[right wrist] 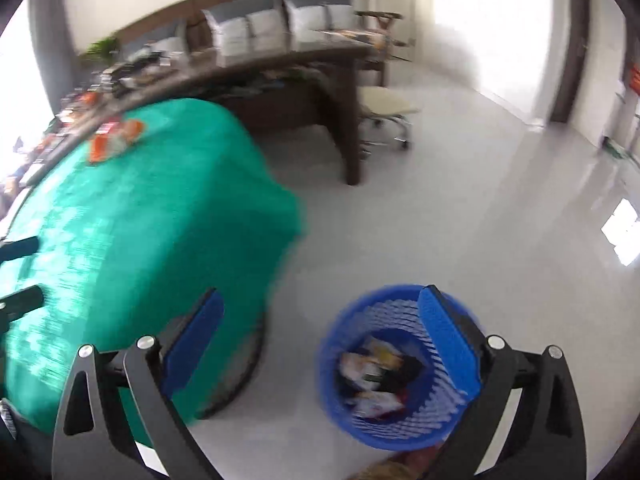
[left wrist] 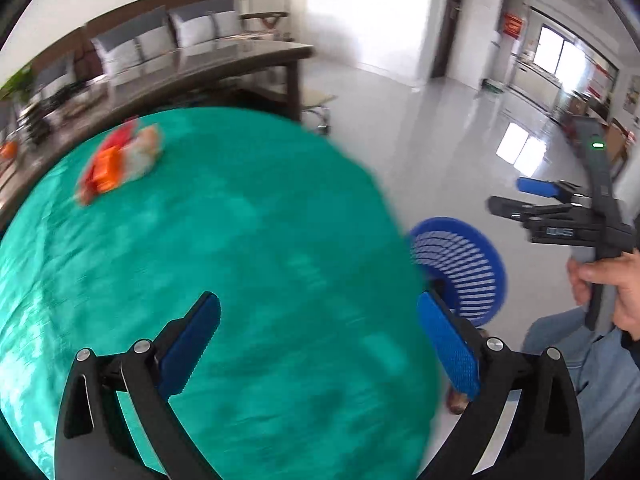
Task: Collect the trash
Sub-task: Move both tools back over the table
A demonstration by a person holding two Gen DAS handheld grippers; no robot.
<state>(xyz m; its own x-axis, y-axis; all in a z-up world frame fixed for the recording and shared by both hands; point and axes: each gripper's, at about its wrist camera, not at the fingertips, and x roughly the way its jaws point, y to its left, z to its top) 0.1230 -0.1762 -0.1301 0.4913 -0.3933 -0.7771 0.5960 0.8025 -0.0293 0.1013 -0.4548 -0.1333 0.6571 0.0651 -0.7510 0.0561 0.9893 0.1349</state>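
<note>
Both of my hand-held grippers are spread wide and empty: the left hand-held gripper [left wrist: 318, 344] over the green-clothed worktop [left wrist: 240, 260], the right hand-held gripper [right wrist: 320, 344] beside the blue basket [right wrist: 400, 432] of wrappers. Remaining trash [left wrist: 120, 164] lies far ahead, left.

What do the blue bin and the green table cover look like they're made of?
Blue bin: probably moulded plastic, judging by its uniform colour and slotted lattice wall. Green table cover: looks like thin woven cloth with a slight sheen, draping and creasing over the edge; blur leaves the weave unclear.
</note>
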